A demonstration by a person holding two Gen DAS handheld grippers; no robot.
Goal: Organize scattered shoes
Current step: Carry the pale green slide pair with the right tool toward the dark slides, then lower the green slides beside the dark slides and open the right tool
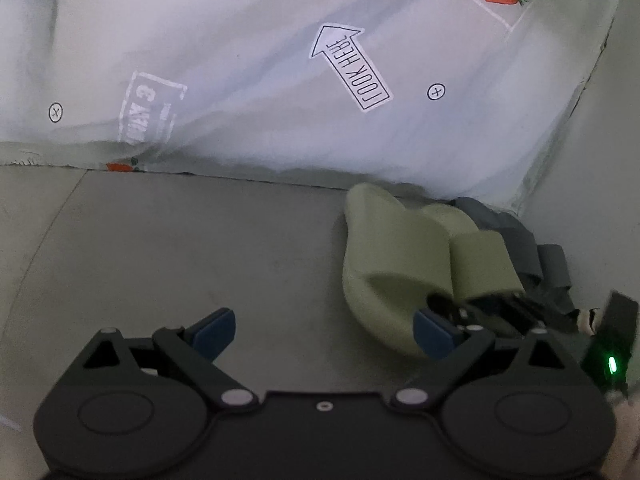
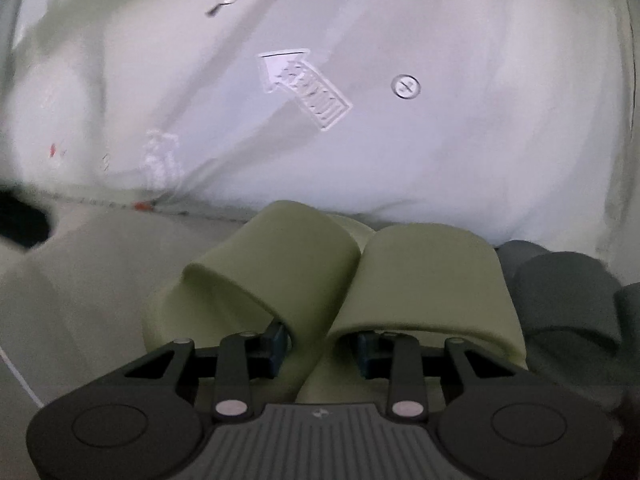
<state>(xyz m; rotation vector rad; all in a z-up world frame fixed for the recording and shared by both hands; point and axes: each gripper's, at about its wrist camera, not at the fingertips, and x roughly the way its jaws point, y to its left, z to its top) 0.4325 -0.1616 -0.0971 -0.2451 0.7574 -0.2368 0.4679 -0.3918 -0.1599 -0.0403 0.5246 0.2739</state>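
Resting side by side on the grey floor (image 1: 180, 248), the two green slippers (image 2: 320, 272) sit with their toes against the hem of a pale printed sheet (image 1: 260, 80). My right tongs (image 2: 322, 346) stand spread apart: one blue pad (image 2: 280, 340) sits under the strap of the left slipper, the other under the strap of the right slipper, with the two inner strap edges between them. Whether the pads press on the straps, I cannot tell. My left tongs (image 1: 324, 334) are spread wide over bare floor, holding nothing; the right-side pad (image 1: 434, 334) lies just beside the nearer slipper's edge. Grey slippers (image 2: 568, 288) lie just right of the green pair.
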